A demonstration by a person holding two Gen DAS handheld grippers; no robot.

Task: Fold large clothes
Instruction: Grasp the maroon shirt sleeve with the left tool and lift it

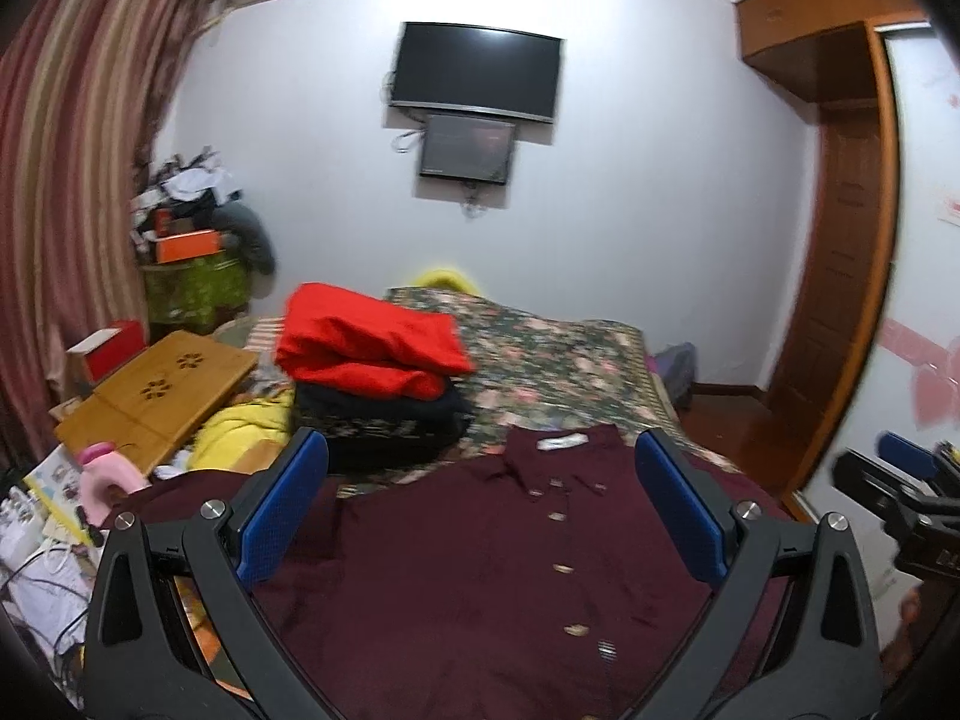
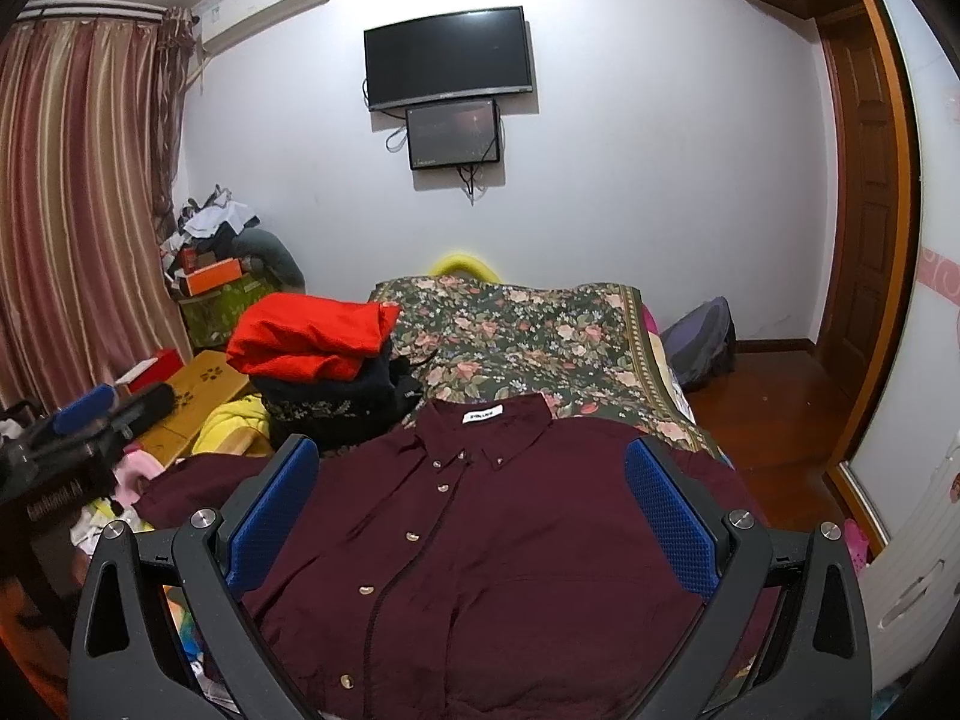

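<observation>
Right wrist, shirt (image 2: pixel 510 540) below spread right gripper (image 2: pixel 474 516)

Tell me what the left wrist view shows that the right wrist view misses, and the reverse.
Only the left wrist view shows the pink plastic bottle at the bed's left edge. Only the right wrist view shows the whole white wall air conditioner and the grey backpack on the floor. Both share the maroon button-up shirt spread flat, the folded red garment, and open grippers.

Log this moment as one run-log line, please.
stage: pre-fold | maroon shirt: flat, buttoned, collar away | left gripper: open, empty | right gripper: open, empty | folded pile: behind shirt
</observation>
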